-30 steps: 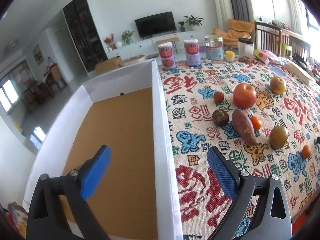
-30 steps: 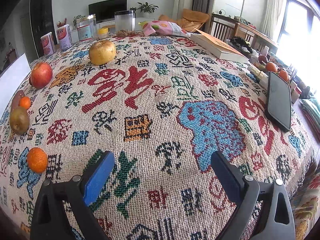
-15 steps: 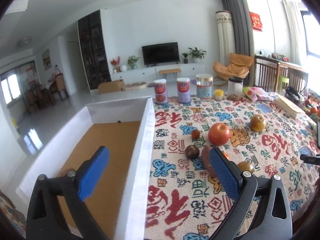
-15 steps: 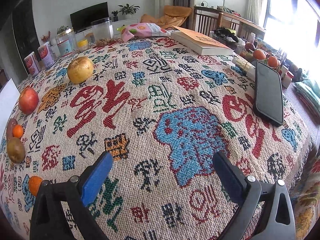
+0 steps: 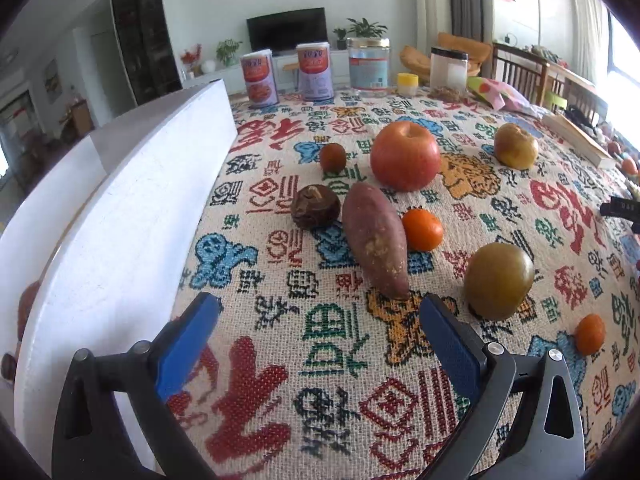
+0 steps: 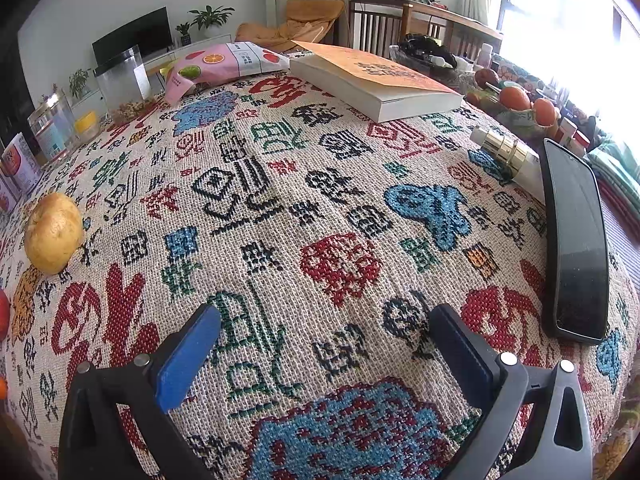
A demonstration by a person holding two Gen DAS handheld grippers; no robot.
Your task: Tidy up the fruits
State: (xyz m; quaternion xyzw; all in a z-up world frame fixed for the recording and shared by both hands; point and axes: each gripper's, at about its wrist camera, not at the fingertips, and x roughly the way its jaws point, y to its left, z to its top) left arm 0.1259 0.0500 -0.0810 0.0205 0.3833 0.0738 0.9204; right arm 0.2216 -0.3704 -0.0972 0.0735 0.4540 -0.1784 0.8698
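Observation:
In the left wrist view my left gripper [image 5: 320, 332] is open and empty, low over the patterned cloth, just short of a sweet potato [image 5: 374, 240]. Around it lie a dark round fruit [image 5: 315, 212], a small brown fruit [image 5: 333, 157], a red apple [image 5: 405, 156], a tangerine [image 5: 422, 229], a green-brown pear [image 5: 498, 280], a yellow pear [image 5: 515, 146] and a second tangerine [image 5: 590, 334]. The white box [image 5: 132, 216] stands to the left. My right gripper [image 6: 324, 340] is open and empty over bare cloth; the yellow pear [image 6: 53, 232] lies far left.
Two cans [image 5: 260, 78], jars [image 5: 368, 62] and a snack bag [image 6: 224, 64] stand at the table's far side. A book [image 6: 372, 80], a phone [image 6: 576, 240], a gold-banded tube [image 6: 508, 152] and a basket of fruit [image 6: 516, 104] lie on the right.
My left gripper has swung right from over the box and dropped low toward the sweet potato. My right gripper has moved forward and right across the cloth, away from the fruit.

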